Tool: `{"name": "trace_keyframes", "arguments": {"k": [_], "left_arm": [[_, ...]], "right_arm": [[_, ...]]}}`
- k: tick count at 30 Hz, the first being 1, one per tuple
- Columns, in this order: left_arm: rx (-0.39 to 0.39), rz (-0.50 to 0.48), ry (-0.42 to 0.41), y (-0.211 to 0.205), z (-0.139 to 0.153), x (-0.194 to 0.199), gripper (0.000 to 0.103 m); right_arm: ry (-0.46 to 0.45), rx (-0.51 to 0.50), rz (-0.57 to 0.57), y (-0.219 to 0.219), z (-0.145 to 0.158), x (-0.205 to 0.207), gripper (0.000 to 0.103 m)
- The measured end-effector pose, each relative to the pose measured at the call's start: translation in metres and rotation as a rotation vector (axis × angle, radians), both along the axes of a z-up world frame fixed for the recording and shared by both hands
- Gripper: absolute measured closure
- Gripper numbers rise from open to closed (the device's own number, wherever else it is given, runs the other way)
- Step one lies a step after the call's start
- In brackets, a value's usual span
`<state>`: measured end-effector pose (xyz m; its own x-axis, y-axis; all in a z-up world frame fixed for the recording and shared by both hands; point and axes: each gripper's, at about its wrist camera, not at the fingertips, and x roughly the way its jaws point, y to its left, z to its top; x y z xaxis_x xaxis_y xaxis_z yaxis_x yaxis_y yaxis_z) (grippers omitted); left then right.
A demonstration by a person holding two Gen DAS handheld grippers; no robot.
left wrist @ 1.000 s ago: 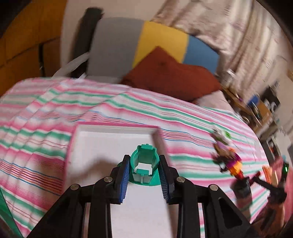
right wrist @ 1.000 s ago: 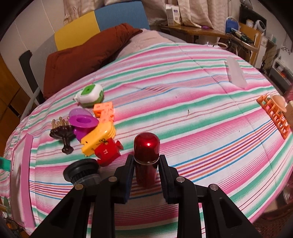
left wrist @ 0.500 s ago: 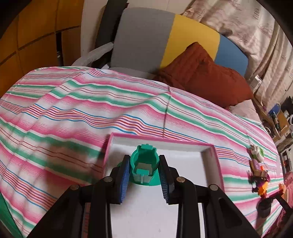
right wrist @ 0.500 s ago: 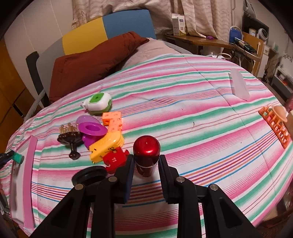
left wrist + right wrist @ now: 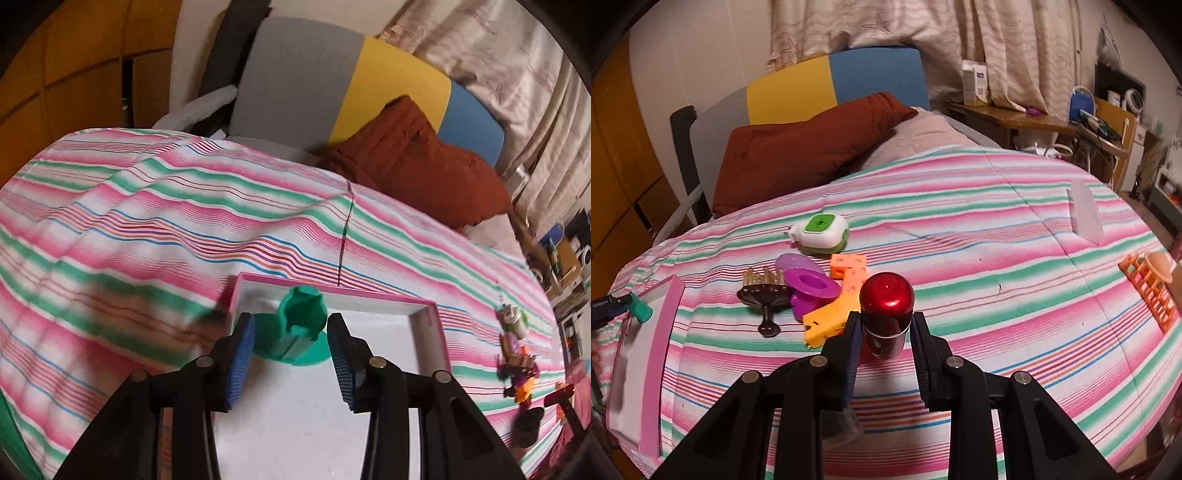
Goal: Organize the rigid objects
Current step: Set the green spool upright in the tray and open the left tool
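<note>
Green plastic showed between the blue pads of the left hand-held gripper [image 5: 291,363]: a green cup [image 5: 301,330] on a round base stood in the far left corner of the pink-rimmed tray [image 5: 441,345], just ahead of the fingertips. The jaws were opening, and a gap showed between each pad and the cup, so the cup was between them but no longer pinched. The tray's white floor ran back under the gripper, and the tray itself lay on the striped bedspread [image 5: 147,229]. Far off to the gripper's right, a blurred cluster of toys [image 5: 519,373] lay on the bed.

The right hand-held gripper [image 5: 885,343] was pinching a red bottle [image 5: 886,306], its pads pressed against the bottle's sides below the glossy domed cap. Just ahead and to the left of it lay a yellow piece [image 5: 827,321], orange blocks [image 5: 849,267], a purple dish [image 5: 810,284] and a dark brush [image 5: 762,295], packed close together. Further ahead sat a white and green case [image 5: 822,230]. An orange rack [image 5: 1148,288] lay well off to the right, near the bed's edge. At the far left of this view the tray's pink rim [image 5: 661,350] showed, with the green cup [image 5: 641,310] at its far end.
</note>
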<state>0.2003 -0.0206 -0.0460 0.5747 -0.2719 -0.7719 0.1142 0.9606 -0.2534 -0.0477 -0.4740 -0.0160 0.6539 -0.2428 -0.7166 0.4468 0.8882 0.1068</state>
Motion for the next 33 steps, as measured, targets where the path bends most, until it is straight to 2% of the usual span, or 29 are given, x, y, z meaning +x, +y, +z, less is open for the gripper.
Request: {"name": "trace_keyframes", "arguments": {"k": [5,11,14,17,22,26,33], "left_arm": [[-0.068,0.040,-0.055,0.023,0.015,-0.028,0.061],[-0.155,0.049,-0.058,0.040,0.009,-0.076,0.061],[-0.172,0.033,-0.037,0.039,0.002,-0.095,0.060],[-0.156,0.006,-0.043,0.035,-0.001,-0.110,0.060],[-0.148,-0.018,-0.041,0.032,-0.005,-0.126,0.060],[-0.154,-0.030,-0.037,0.034,-0.005,-0.135,0.060],[-0.138,-0.050,-0.052,0.038,-0.003,-0.147,0.060]], "right_arm": [[-0.018,0.038,0.060,0.030,0.004,0.012,0.076],[-0.050,0.067,0.237,0.100,0.015,0.048,0.076],[-0.064,0.088,0.328,0.137,0.019,0.072,0.076],[-0.058,0.125,0.404,0.172,0.018,0.095,0.076],[0.005,0.174,0.542,0.238,0.006,0.137,0.076],[0.076,0.192,0.602,0.273,-0.010,0.168,0.076],[0.188,0.106,0.627,0.308,-0.037,0.224,0.076]]}}
